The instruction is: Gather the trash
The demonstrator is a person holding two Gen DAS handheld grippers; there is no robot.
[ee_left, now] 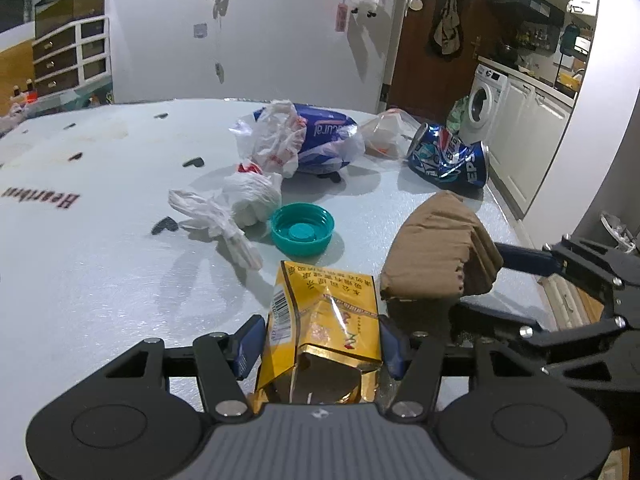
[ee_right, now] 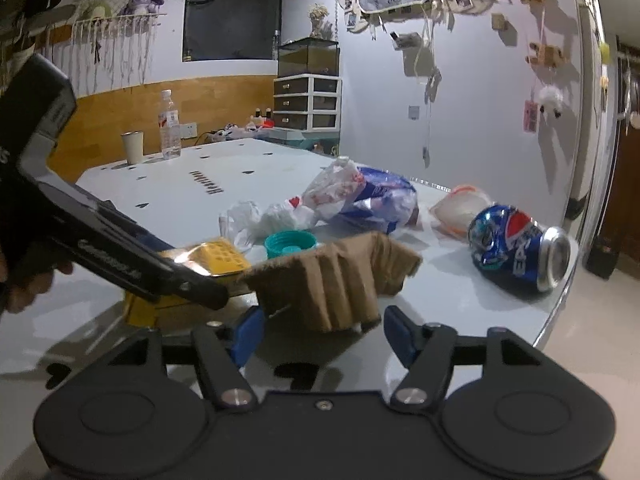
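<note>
1. Between the blue pads of the left tool (ee_left: 320,346) sits a crumpled yellow packet (ee_left: 324,320), both pads pressed against its sides; the jaws stand about half open, closed on it.
2. Just ahead of that tool, on the white bench (ee_left: 100,280), lies a teal bottle cap (ee_left: 302,229), open side up.
3. Beyond the cap and slightly to the tool's left rests a knotted white plastic bag (ee_left: 250,198), with a twisted white wrapper (ee_left: 216,224) touching it.
4. Farther off sits a blue tissue pack (ee_left: 324,140) half draped in a clear bag.
5. Ahead and to its right, near the bench edge, a crushed blue Pepsi can (ee_left: 450,156) lies on its side.
6. Before the right tool (ee_right: 324,334) lies a folded piece of brown cardboard (ee_right: 336,280), its near end between the blue pads.
7. Gaps show on both sides of the cardboard, so the right tool's jaws stand wide and grip nothing.
8. To the right tool's left, the left tool (ee_right: 216,298) reaches in across the yellow packet (ee_right: 220,258).
9. A person's hand (ee_right: 28,284) holds that left tool at the frame's edge.
</note>
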